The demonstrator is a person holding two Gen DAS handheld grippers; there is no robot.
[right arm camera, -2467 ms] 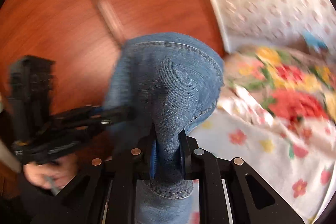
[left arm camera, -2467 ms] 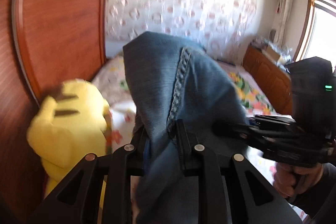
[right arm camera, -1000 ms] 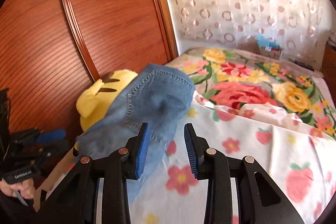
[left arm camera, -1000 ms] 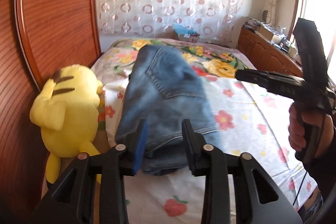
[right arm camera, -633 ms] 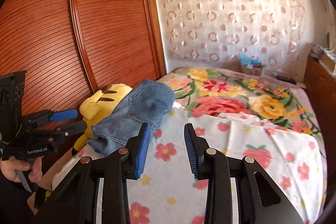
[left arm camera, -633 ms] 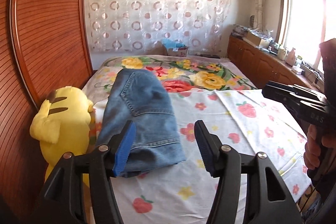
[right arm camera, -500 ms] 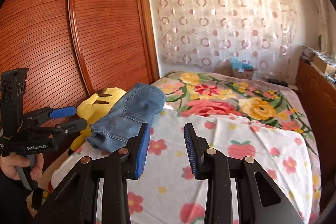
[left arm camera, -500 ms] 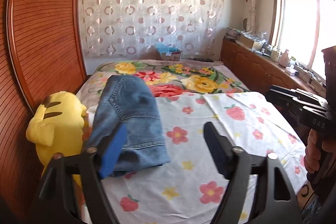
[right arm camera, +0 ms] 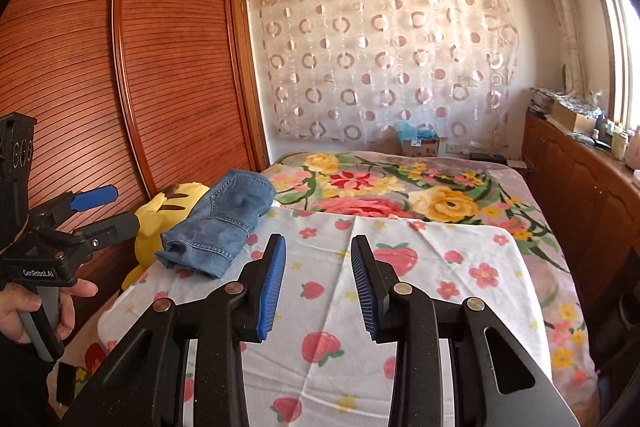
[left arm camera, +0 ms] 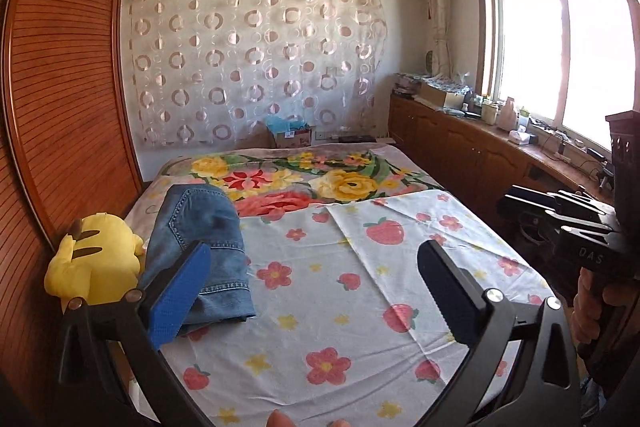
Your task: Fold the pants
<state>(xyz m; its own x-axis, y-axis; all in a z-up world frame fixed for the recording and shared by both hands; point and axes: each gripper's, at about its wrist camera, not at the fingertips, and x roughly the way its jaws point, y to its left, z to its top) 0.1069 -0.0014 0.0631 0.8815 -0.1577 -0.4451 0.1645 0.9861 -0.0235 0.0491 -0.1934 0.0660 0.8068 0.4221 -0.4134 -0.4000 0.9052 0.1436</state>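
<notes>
The blue jeans (left arm camera: 204, 243) lie folded in a compact stack on the left side of the bed, next to a yellow plush toy; they also show in the right wrist view (right arm camera: 224, 223). My left gripper (left arm camera: 316, 291) is wide open and empty, held above the near part of the bed, apart from the jeans. My right gripper (right arm camera: 318, 283) is open and empty, held above the strawberry sheet, well to the right of the jeans. Each gripper shows in the other's view, the left one (right arm camera: 102, 211) and the right one (left arm camera: 560, 215).
A yellow plush toy (left arm camera: 96, 259) sits between the jeans and the wooden wardrobe (left arm camera: 60, 107). A white strawberry sheet (left arm camera: 360, 287) covers the near bed over a floral blanket (left arm camera: 304, 179). Wooden cabinets (left arm camera: 480, 155) with clutter run along the right wall under the window.
Both grippers let go of the jeans, opened and pulled back from the bed. The folded jeans stay beside the plush toy. The left jaws opened wider.
</notes>
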